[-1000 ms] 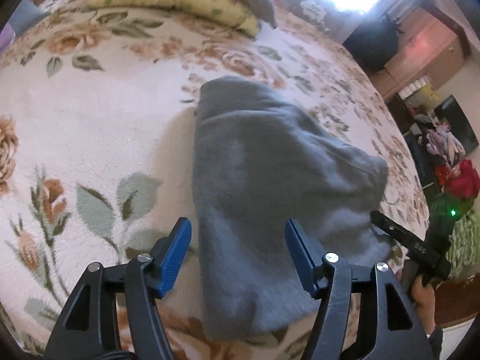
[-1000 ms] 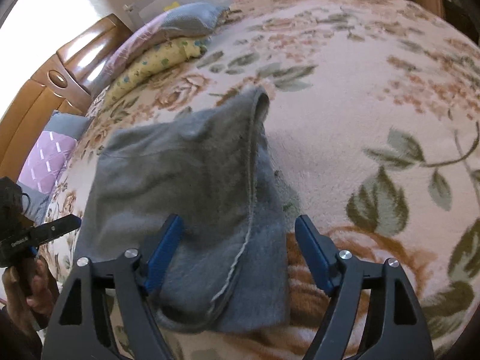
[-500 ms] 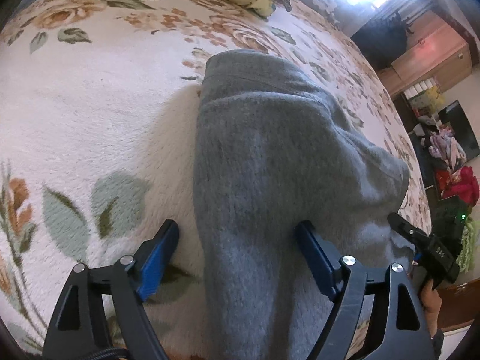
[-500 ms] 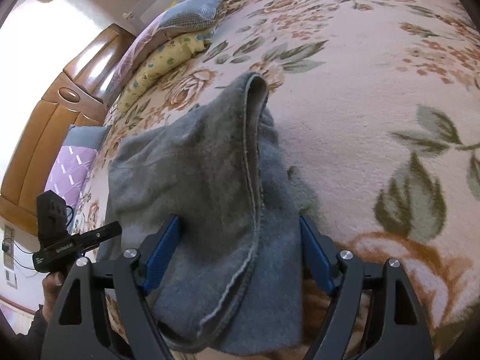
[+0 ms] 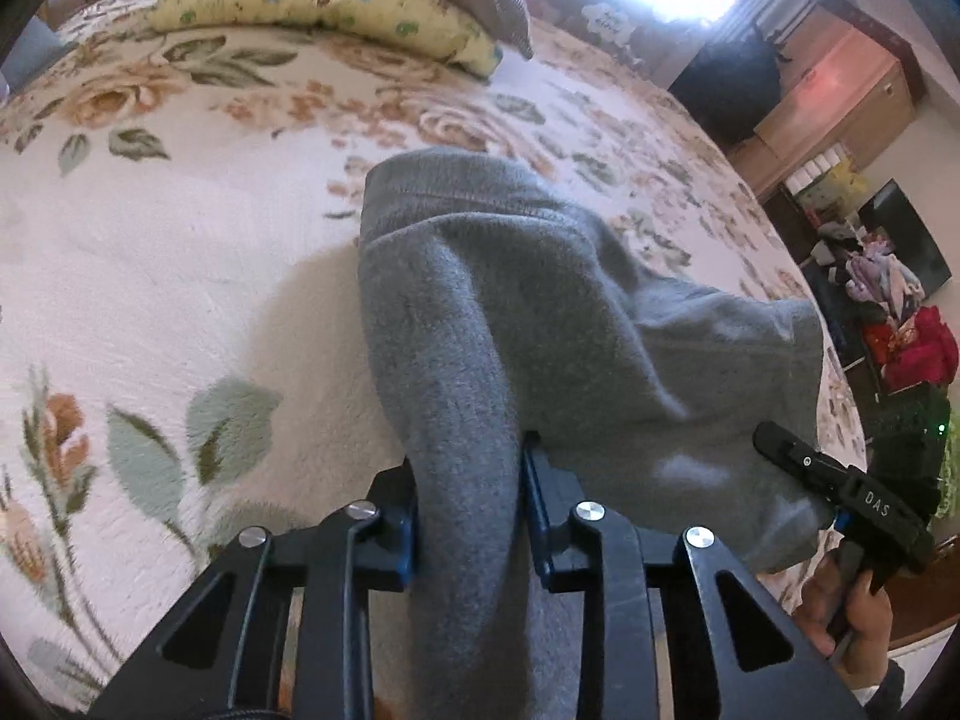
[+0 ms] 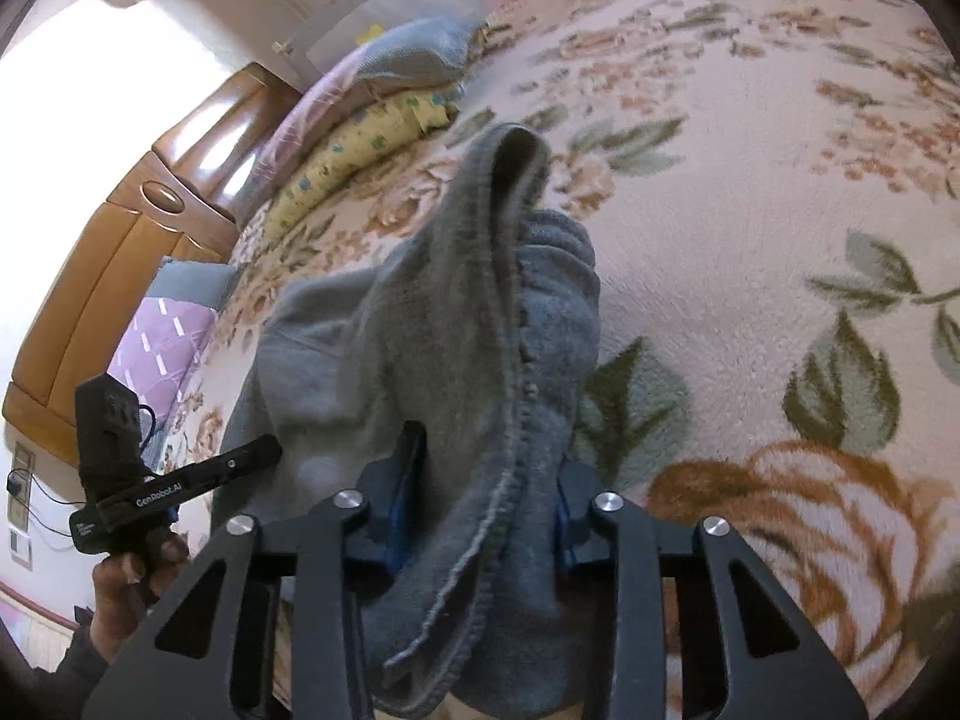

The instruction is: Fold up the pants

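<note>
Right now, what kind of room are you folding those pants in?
Probably a bedroom. The grey fleece pants lie on a plush cream floral blanket, with a yellow flowered pillow at its far end and a glossy wooden headboard behind.

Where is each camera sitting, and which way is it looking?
Left wrist: sits on the left gripper, looking down along its fingers at the grey pants on the flowery blanket; the right gripper and its hand show at right.
Right wrist: sits on the right gripper, facing the same pants; the left gripper and its hand show at left.
Both share: pants, blanket, yellow pillow; both jaws are closing on the cloth.
</note>
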### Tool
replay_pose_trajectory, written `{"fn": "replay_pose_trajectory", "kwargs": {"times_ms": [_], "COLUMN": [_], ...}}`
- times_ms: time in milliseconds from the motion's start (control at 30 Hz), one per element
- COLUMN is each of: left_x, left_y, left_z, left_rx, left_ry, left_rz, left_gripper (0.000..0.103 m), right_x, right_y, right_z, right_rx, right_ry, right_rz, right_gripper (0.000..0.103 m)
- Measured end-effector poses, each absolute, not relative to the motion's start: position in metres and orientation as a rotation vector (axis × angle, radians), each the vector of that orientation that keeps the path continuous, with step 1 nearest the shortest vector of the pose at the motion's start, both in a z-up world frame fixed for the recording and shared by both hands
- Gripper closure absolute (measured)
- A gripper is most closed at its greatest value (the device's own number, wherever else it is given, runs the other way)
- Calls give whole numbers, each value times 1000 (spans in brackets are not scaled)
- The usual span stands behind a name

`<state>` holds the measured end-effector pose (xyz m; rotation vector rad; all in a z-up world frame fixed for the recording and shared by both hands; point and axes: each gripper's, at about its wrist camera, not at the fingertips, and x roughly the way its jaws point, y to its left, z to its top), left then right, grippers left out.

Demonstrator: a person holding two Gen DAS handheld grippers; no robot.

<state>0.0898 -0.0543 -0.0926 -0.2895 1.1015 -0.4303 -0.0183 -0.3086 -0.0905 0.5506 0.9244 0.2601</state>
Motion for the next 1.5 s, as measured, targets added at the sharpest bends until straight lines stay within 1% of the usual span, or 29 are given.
{"fn": "replay_pose_trajectory", "kwargs": {"times_ms": [267, 633, 1100, 1500], "left_x": [66, 35, 15, 12], "left_y": [-41, -7, 25, 47], "left_z": [-59, -25, -16, -14], "left_rx": [-306, -295, -292, -310], "left_ry": [1032, 957, 917, 888], "left_rz": [-418, -350, -271, -218], "left_gripper": [77, 77, 77, 77], "right_x": [-39, -51, -55, -40], "right_y": [-289, -252, -209, -181], "right_z": [-53, -31, -23, -23], "right_rx": [518, 474, 419, 384], "right_ry": [871, 849, 864, 880], "right_rz": [289, 372, 434, 465], "right_gripper": [69, 69, 69, 69]}}
